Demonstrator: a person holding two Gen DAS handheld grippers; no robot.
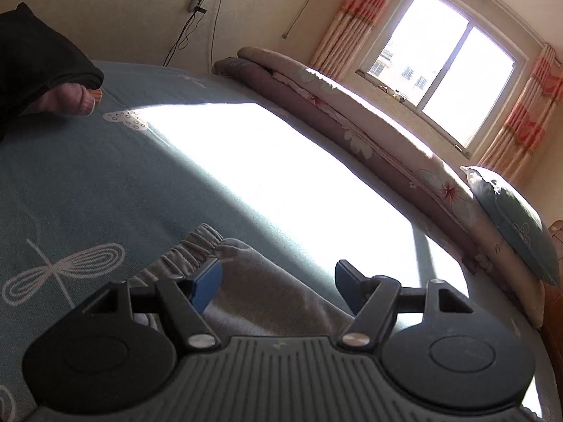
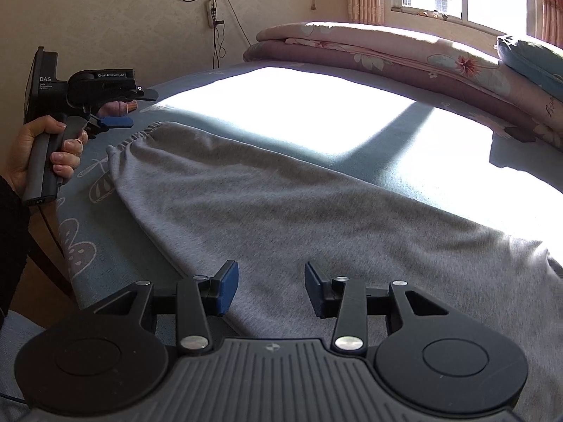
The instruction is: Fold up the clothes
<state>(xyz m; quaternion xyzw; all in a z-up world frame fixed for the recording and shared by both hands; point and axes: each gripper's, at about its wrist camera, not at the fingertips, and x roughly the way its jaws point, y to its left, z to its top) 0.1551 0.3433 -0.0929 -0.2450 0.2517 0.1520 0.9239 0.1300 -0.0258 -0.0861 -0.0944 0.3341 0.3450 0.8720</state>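
Observation:
A grey knit garment (image 2: pixel 281 211) lies spread flat on the teal bed sheet (image 2: pixel 116 274), its elastic gathered end (image 2: pixel 140 137) toward the far left. My right gripper (image 2: pixel 271 288) hovers over the near part of the cloth, open, and the pads do not pinch it. The left gripper (image 2: pixel 116 121), held in a hand (image 2: pixel 35 154), sits just beyond the gathered end. In the left wrist view the left gripper (image 1: pixel 278 286) stands open above the grey cloth (image 1: pixel 246 263), with the elastic end (image 1: pixel 190 249) by its left finger (image 1: pixel 207 286). Nothing is clamped.
A folded floral quilt (image 2: pixel 387 56) and a teal pillow (image 2: pixel 535 59) line the bed's far side below the window (image 1: pixel 447 66). Bright sunlight washes out the middle of the sheet (image 1: pixel 281 176). A dark cloth (image 1: pixel 38 59) with something pink under it sits at the far left.

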